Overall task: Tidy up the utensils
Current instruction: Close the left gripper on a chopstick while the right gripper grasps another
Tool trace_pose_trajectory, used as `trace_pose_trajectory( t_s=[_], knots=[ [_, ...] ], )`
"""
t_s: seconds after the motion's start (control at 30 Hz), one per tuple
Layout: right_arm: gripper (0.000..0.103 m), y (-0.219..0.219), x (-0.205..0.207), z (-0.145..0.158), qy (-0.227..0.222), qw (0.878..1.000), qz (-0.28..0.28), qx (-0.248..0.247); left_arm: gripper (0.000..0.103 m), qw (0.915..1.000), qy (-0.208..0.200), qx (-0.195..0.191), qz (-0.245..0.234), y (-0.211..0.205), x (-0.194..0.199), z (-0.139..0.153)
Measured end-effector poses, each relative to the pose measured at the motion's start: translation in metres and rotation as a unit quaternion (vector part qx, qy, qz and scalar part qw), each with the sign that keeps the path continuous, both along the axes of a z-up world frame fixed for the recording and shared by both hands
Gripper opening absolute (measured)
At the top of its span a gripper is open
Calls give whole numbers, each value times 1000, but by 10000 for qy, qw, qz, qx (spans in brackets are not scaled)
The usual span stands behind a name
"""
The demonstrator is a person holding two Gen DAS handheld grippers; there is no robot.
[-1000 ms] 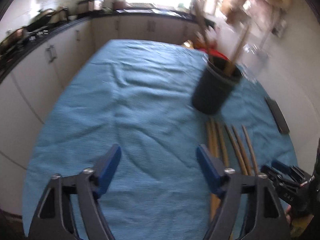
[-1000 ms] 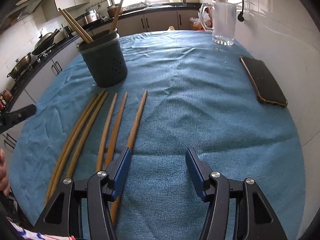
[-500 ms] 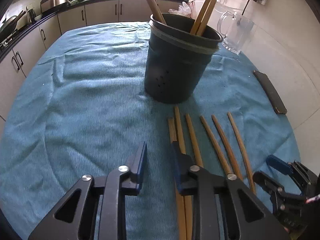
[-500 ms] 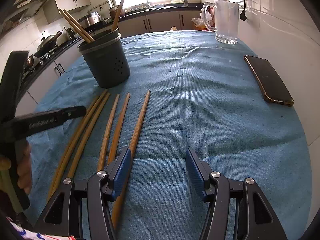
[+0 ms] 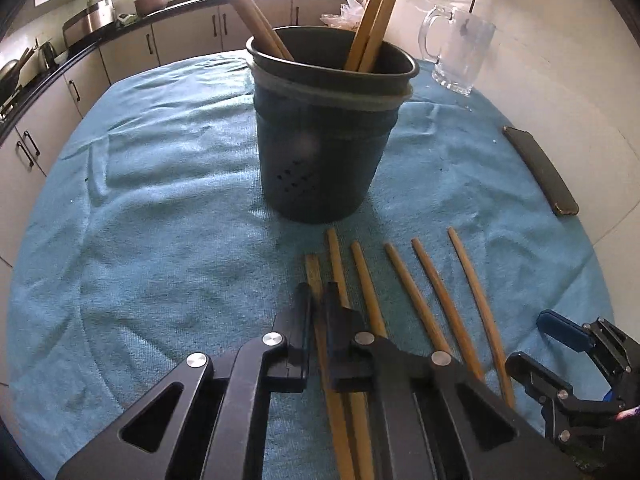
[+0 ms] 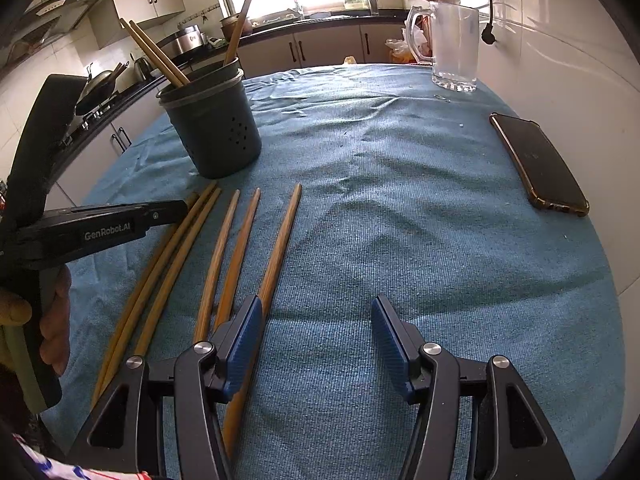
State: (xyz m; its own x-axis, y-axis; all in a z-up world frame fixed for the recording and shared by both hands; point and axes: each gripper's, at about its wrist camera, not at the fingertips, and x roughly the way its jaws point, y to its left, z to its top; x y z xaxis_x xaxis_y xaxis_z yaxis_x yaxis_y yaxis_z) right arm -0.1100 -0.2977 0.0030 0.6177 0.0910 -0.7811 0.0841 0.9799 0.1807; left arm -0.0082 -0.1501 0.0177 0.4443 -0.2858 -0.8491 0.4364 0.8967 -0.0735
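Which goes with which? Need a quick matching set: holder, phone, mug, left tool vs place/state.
Column 1:
1. holder
2. phone
3. mug
4. left tool

Column 2:
A. flat on the cloth, right side
B. shut on a chopstick
C. empty, at the far right of the table
D. holds three chopsticks upright

Pairs: 1-D, 2-A, 3-C, 4-B

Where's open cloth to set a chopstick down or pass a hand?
Free: the wide cloth between the rightmost chopstick and the phone, ahead of the right gripper; also left of the holder. Crowded: the chopstick row below the holder, where the left gripper is shut on the leftmost chopstick.
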Motion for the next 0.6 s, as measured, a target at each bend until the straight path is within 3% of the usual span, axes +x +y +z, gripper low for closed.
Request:
trace_pose_trajectory(
  t_s=[0.27,0.47,0.53,0.6],
  knots=[
    [61,-4,18,3,281,9995,92,77,6,9997,147,35,174,34,-2,2],
    [53,-2,49,6,411,9987,159,257,6,9985,287,-130,437,58,5,3],
    [44,5,62,5,496,9984,217,145,7,9982,332,-181,458,59,7,3],
    [28,11,74,2,608,9979,212,-98,7,9983,331,-152,452,59,9,3]
  ],
)
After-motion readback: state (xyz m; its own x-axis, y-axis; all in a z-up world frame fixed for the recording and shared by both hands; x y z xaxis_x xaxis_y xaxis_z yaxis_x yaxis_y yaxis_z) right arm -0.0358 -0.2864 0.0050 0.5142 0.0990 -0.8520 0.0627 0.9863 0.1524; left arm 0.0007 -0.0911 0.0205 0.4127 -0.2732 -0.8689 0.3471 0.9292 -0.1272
